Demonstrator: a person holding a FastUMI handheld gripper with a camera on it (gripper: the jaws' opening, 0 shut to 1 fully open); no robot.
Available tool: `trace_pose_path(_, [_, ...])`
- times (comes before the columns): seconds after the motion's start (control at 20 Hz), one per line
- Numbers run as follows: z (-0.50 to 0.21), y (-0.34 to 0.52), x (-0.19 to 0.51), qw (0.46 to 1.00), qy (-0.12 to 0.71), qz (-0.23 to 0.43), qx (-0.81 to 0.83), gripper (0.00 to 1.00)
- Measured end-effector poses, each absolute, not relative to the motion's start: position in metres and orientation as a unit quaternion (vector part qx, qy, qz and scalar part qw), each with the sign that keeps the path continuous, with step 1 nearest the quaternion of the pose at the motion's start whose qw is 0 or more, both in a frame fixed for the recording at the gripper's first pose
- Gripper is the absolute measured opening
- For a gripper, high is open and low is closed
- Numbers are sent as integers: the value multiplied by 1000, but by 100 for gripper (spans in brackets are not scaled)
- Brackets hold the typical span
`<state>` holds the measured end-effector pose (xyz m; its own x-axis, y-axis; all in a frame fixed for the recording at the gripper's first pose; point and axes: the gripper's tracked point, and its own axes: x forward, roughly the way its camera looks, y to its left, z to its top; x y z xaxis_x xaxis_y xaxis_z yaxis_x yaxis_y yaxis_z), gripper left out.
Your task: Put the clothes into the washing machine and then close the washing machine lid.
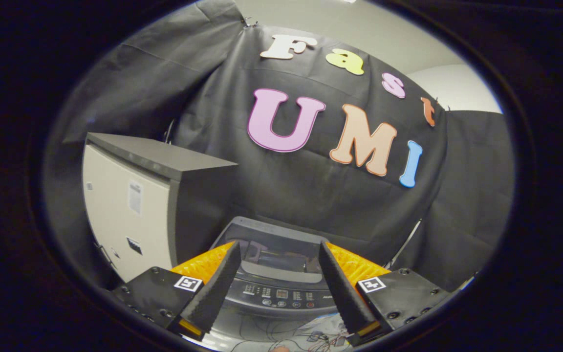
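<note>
The washer (276,274) sat just ahead of and below the gripper (278,252), its control panel (281,297) showing between the fingers. The fingers stood wide apart, gripping nothing. A cabinet (130,195) stood beside the washer.

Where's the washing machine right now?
In the gripper view, the washing machine sits just ahead of and below the open, empty gripper, framed between its fingers, beside a grey-topped cabinet.
</note>
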<state>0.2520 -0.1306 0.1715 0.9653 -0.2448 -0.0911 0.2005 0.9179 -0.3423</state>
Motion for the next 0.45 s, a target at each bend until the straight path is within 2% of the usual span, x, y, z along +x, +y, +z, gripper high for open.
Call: trace_pose_path(0.45, [139,-120,213,980,54,-121,-151,100])
